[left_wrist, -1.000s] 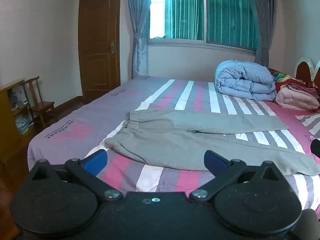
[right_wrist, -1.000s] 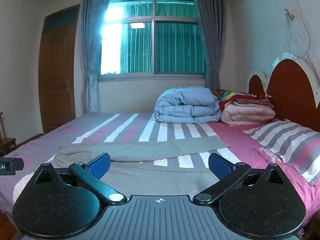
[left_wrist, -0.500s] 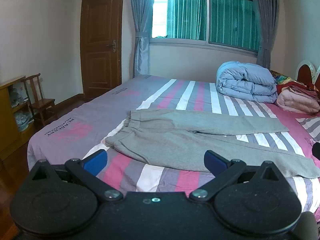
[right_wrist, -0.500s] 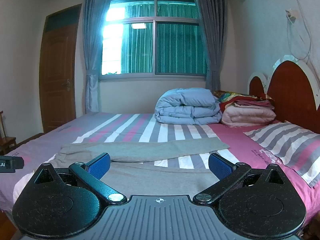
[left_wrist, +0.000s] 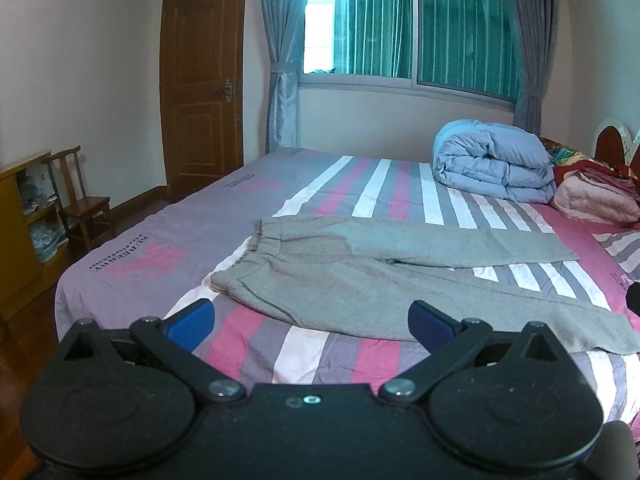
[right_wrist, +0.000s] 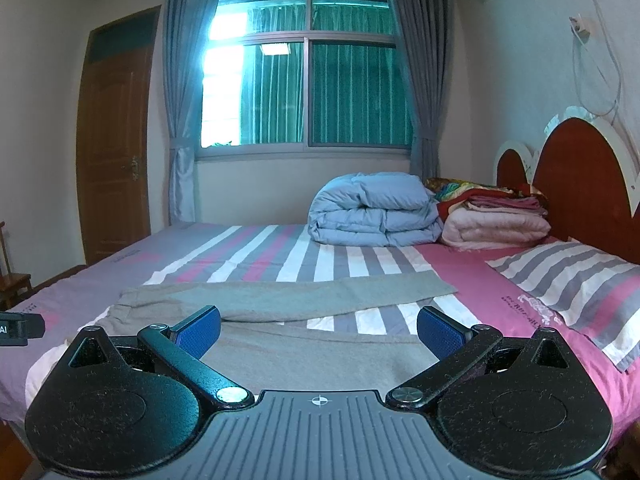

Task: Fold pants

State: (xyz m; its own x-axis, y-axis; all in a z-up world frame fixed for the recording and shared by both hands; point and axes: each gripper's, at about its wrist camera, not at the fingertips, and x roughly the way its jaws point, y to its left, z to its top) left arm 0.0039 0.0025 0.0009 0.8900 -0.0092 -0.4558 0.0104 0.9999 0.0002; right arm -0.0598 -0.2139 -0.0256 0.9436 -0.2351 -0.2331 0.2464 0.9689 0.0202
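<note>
Holding my left gripper (left_wrist: 311, 320) and right gripper (right_wrist: 319, 331) spread wide with nothing between the fingers, I see the grey pants (left_wrist: 360, 276) lying flat just ahead on the striped bed (left_wrist: 168, 236), legs apart. Beyond sit a folded blue duvet (right_wrist: 374, 216) and the window (right_wrist: 308, 92).

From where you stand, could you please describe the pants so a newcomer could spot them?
On the striped bed, nearer the foot than the folded blue quilt, lie the grey pants. They are the only plain grey garment, spread flat with legs apart.
</note>
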